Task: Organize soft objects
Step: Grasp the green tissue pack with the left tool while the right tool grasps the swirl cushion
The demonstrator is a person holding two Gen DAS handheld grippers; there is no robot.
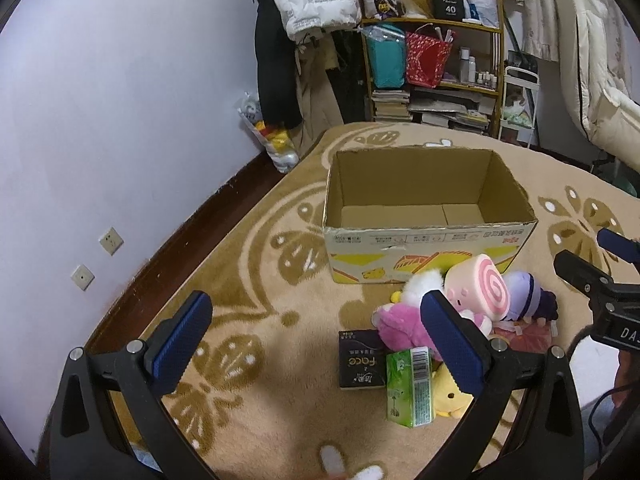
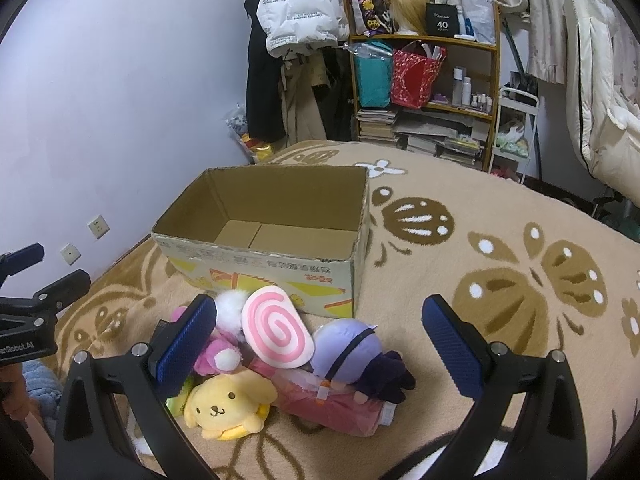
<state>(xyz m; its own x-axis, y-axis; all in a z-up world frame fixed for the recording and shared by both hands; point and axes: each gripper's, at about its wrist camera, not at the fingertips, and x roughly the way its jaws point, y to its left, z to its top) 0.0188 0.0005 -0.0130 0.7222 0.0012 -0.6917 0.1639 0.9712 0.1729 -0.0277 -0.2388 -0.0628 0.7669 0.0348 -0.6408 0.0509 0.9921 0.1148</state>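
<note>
Plush toys [image 2: 276,332] lie heaped on the rug just before the empty cardboard box [image 2: 280,216], likely their destination. Both the left gripper [image 1: 316,336] and right gripper [image 2: 320,336] hover with jaws wide apart, holding nothing.

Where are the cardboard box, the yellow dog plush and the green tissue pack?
cardboard box [image 2: 256,272]: right wrist view, printed front wall.
yellow dog plush [image 2: 224,404]: right wrist view, its face.
green tissue pack [image 1: 408,390]: left wrist view, top face.
</note>
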